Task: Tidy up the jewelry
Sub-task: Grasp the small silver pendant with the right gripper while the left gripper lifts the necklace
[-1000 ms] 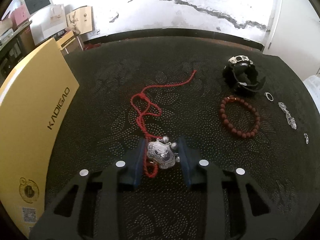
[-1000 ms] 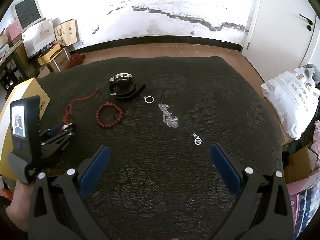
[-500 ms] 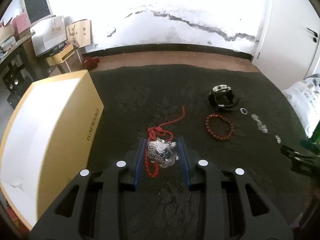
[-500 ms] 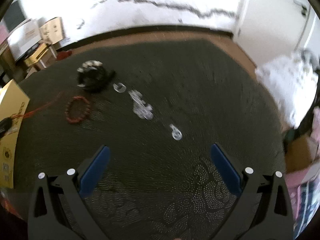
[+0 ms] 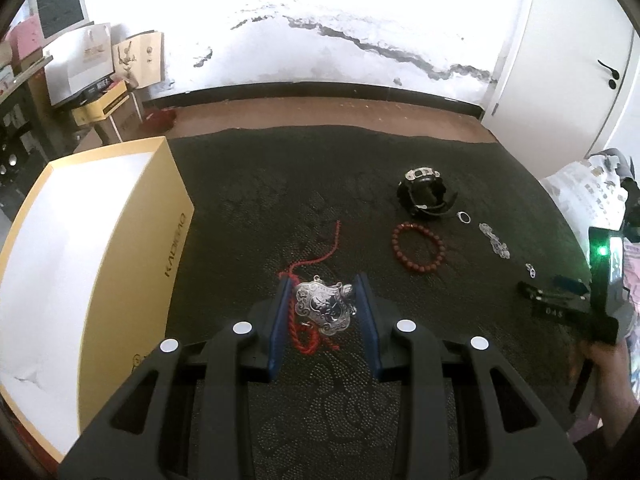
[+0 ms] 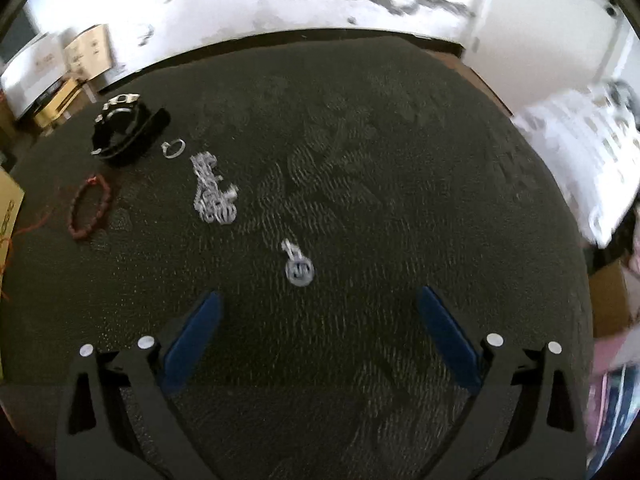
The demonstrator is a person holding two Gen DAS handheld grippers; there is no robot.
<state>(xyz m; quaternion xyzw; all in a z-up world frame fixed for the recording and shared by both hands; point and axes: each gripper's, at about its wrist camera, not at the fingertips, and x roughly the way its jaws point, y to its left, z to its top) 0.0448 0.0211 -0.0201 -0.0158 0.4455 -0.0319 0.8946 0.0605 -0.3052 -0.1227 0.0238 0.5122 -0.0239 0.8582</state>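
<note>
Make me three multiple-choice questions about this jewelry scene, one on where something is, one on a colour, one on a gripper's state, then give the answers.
1. Where does the yellow box stand in the left wrist view?
A. Left of the left gripper
B. Behind the watch
C. Right of the bead bracelet

2. What colour is the bead bracelet?
A. Blue
B. Dark red
C. White

3. What is the left gripper doing?
A. Standing open over bare cloth
B. Clamping the watch
C. Shut on the silver pendant

Answers:
1 A: the box fills the left side, with the dark cloth beside it.
2 B: its beads show dark red, near the black watch.
3 C: the silver pendant sits between its pads, red cord trailing; the right gripper is the open one.
</note>
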